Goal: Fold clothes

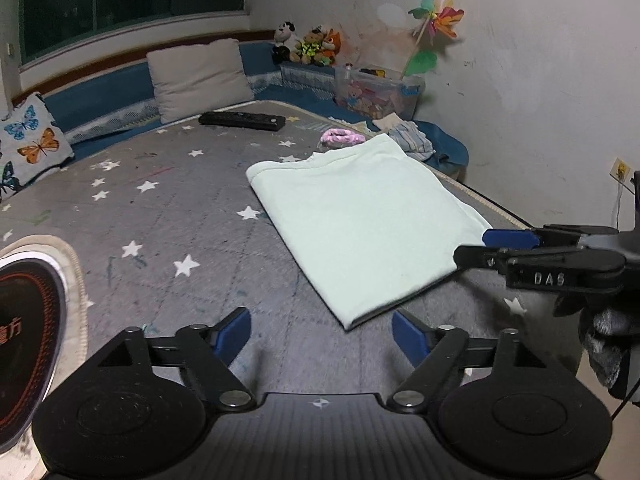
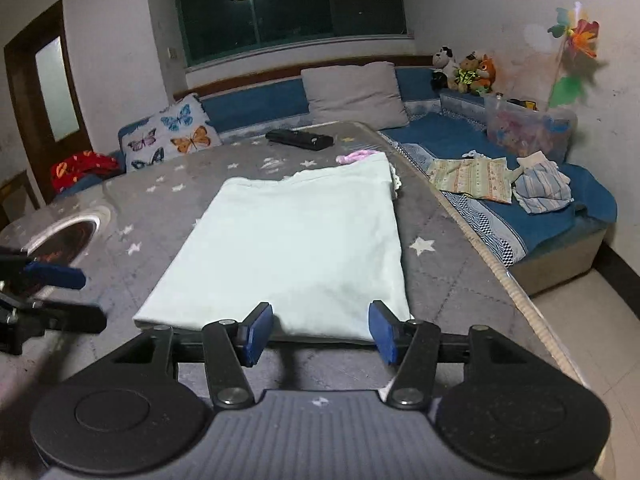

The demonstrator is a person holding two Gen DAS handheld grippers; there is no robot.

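Note:
A pale green garment [image 1: 360, 220] [image 2: 292, 248] lies folded into a flat rectangle on the grey star-patterned mattress [image 1: 160, 220] [image 2: 440, 264]. My left gripper [image 1: 320, 336] hovers at the garment's near corner, jaws wide apart, with no cloth pinched. My right gripper [image 2: 320, 330] stands open over the garment's near edge, and its blue pads [image 2: 258, 332] do not press the cloth. In the left wrist view the right gripper [image 1: 476, 248] reaches in from the right at the garment's right corner. In the right wrist view the left gripper [image 2: 88, 296] shows at the left edge, beside the garment.
A black remote-like bar [image 1: 242, 120] and a pink item [image 1: 340, 138] lie beyond the garment. A round dark disc [image 1: 28, 320] sits at the mattress's left. More clothes [image 2: 472, 178] lie on the blue bench to the right, past the mattress edge. Cushions line the back.

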